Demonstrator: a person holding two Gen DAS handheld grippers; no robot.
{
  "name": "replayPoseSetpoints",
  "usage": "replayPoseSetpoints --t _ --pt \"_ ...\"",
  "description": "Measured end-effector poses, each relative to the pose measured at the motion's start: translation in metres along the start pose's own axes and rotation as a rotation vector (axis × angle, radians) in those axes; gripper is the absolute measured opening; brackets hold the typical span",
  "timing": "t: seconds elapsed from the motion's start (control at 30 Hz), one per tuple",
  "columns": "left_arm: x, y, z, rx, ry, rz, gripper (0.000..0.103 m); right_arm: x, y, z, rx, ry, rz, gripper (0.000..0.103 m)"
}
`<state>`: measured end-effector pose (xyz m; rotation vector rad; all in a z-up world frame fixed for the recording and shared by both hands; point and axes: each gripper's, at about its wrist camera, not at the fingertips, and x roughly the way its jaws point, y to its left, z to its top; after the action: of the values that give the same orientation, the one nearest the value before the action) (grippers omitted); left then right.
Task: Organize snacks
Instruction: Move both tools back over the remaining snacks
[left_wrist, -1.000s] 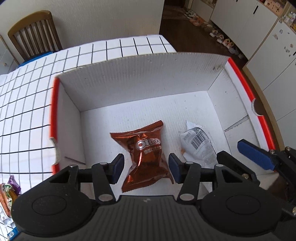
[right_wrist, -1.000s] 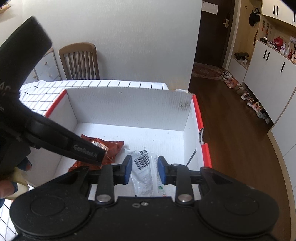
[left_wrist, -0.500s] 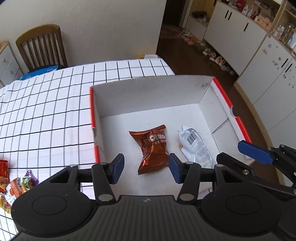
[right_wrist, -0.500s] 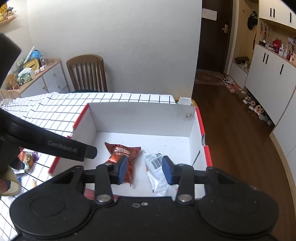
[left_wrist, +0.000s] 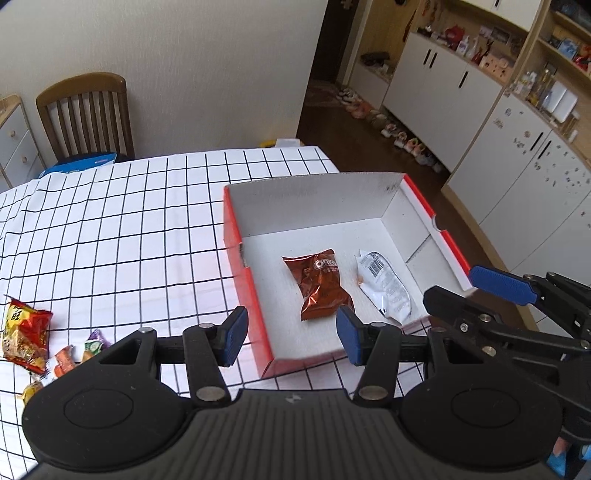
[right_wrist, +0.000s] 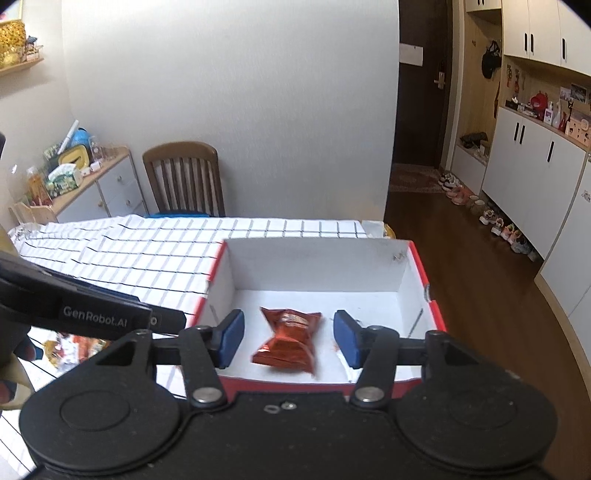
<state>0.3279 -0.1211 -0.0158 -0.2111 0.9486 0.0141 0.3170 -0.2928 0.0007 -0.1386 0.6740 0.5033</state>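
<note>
Fingers wide, both grippers empty; Oreo pack (left_wrist: 320, 284) & white pack (left_wrist: 386, 284) in box (left_wrist: 236, 236).

The left gripper (left_wrist: 291, 334) is hovering above the near edge of a red and white box (left_wrist: 242, 295), its blue pads spread wide with nothing between them. Inside the box, a brown Oreo packet (left_wrist: 319, 284) is lying just beside a white packet (left_wrist: 386, 284). The right gripper (left_wrist: 469, 286) is reaching in from the right, parted. Loose snacks (left_wrist: 26, 334) are lying on the gridded bench (left_wrist: 110, 229) at far left.
</note>
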Motion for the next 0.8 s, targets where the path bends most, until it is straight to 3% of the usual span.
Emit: replayPoseSetpoints --t 0.27,0.37,0.7,0.8 --pt "-0.042 0.027 -0.021 0.042 -0.064 -0.021 0.052 -0.025 0.036 -0.003 -0.001 -0.062 0.014 0.068" --pt "-0.058 0.037 -0.028 0.053 -0.093 -0.025 0.061 -0.032 0.05 -0.003 -0.007 -0.086 0.02 0.072" --pt "-0.094 0.076 -0.053 0.071 -0.147 -0.009 0.062 -0.05 0.086 -0.01 -0.017 -0.145 0.044 0.088" --pt "-0.102 0.09 -0.062 0.066 -0.164 -0.017 0.074 -0.056 0.096 -0.014 -0.014 -0.164 0.054 0.094"
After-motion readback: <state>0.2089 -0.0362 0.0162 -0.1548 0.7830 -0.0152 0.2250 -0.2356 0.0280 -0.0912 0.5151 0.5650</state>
